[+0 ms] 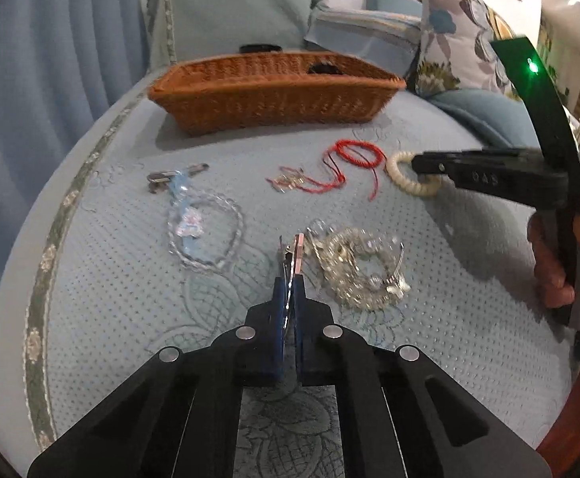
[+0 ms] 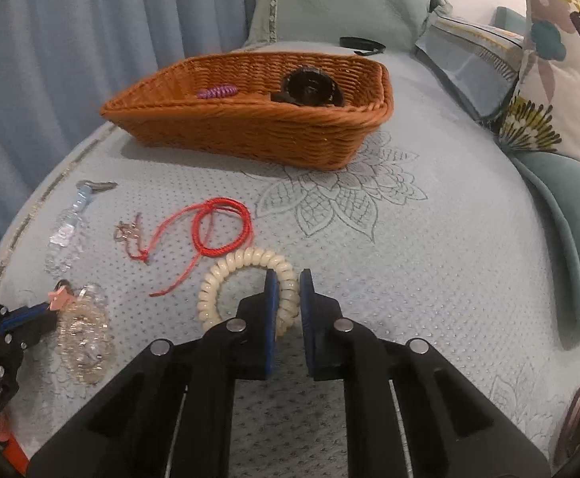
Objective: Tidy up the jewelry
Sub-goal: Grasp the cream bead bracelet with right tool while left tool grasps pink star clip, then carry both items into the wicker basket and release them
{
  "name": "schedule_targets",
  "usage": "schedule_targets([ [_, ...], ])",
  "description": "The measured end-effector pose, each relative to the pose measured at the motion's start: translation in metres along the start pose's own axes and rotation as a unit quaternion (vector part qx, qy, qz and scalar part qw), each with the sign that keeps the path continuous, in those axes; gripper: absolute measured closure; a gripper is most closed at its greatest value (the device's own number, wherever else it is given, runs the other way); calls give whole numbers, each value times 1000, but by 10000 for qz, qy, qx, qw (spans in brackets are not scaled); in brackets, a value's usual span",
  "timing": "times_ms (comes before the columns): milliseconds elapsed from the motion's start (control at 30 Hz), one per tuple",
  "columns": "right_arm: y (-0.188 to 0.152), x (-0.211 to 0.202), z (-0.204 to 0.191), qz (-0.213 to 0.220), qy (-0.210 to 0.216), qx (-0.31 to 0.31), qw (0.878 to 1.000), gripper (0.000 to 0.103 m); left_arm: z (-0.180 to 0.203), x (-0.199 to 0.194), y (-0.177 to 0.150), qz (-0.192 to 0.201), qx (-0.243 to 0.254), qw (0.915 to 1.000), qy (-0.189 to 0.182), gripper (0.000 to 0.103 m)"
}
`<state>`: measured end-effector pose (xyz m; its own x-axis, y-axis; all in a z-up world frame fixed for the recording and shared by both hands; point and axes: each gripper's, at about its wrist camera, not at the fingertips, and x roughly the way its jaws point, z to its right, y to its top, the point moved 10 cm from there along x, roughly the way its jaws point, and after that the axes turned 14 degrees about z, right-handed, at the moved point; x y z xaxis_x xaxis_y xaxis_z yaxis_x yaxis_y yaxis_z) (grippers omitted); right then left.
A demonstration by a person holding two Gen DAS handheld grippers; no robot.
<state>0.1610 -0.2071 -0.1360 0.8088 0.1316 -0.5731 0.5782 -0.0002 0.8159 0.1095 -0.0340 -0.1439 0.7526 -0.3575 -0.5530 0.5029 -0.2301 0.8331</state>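
My left gripper (image 1: 289, 279) is shut on a pink hair clip (image 1: 292, 257) and holds it just left of a silver beaded bracelet pile (image 1: 359, 269). My right gripper (image 2: 288, 298) is shut on the right side of a cream spiral hair tie (image 2: 230, 275) that lies on the bed; it also shows in the left wrist view (image 1: 399, 179). A wicker basket (image 2: 226, 127) stands at the back and holds a purple spiral tie (image 2: 217, 91) and a dark round item (image 2: 310, 87).
On the blue bedspread lie a red cord bracelet (image 2: 220, 227), a small rose-gold piece (image 2: 128, 233), a clear bead bracelet with a blue charm (image 1: 206, 231) and a metal clip (image 1: 170, 175). Pillows (image 2: 561, 59) stand at the right, a curtain at the left.
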Motion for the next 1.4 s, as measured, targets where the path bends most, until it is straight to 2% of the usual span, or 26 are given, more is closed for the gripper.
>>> schedule_targets([
  [67,7,-7,-3,132,102,39,9999,94,-6,-7,9,170,-114,9998,36,101],
  [200,36,-34,-13,669,330,-3,9972,94,-12,-20,32,503,-361,9981,19,101],
  [333,78,-53,-20,1225,401,71,9916,94,-21,-30,83,986,-565,9935,-88,101],
  [467,130,-56,-23,1767,344,-33,9837,94,-25,-13,133,1272,-571,9899,-250,101],
  [533,150,-46,-23,1828,258,-99,9828,94,-28,3,158,1352,-530,9890,-276,101],
  [700,183,0,-19,1675,25,-103,9858,94,-36,47,196,1398,-589,9879,-321,101],
  [833,187,39,-16,1411,-62,-99,9899,94,-43,88,206,1230,-617,9901,-289,101],
  [1067,168,102,-12,704,-165,-239,9971,94,-54,138,191,701,-845,9930,-430,101],
  [1333,143,116,-12,425,-154,-194,9988,94,-54,148,172,538,-833,9941,-431,100],
  [1400,142,113,-11,414,-103,-53,9991,93,-54,145,171,541,-795,9945,-409,93],
])
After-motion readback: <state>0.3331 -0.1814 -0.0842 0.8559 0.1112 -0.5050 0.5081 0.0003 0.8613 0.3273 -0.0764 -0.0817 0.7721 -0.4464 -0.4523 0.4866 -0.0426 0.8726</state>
